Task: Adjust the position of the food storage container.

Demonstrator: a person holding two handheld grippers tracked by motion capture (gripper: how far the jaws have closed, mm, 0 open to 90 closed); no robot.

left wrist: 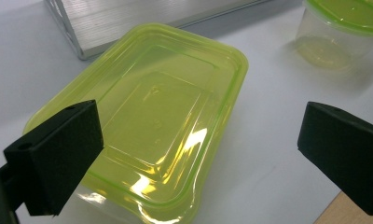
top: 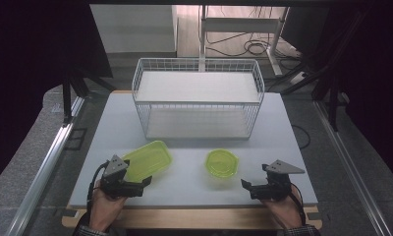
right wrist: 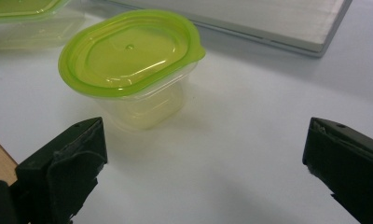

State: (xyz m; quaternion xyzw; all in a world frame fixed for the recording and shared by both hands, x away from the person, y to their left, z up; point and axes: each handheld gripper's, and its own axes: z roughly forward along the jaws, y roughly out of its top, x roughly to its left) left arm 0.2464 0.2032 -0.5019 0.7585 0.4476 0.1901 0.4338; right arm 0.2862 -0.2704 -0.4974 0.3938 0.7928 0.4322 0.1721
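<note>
High view: a white desk [top: 283, 147] carries a white wire basket [top: 197, 98] at its far middle, toward 12 o'clock, and two lidded plastic containers in front of it. The rectangular container [top: 148, 160] with a yellow-green lid lies at about 8 o'clock from the desk's centre, set at a slant. The small round container [top: 222, 162], clear with the same green lid, stands at about 5 o'clock, well apart from the rectangular one.

The left gripper [top: 146, 182] sits at the near edge around 7 o'clock, held by a hand [top: 104, 206], just beside the rectangular container's near end. Its jaws stand wide apart with nothing clamped; in the left gripper view the rectangular container [left wrist: 147, 126] lies ahead between them, untouched.

The right gripper [top: 244, 184], in the other hand [top: 286, 211], rests near 5 o'clock at the desk's front edge. Its jaws are spread apart too and hold nothing; the right gripper view shows the round container [right wrist: 131, 65] ahead of them, upright and clear of both.
</note>
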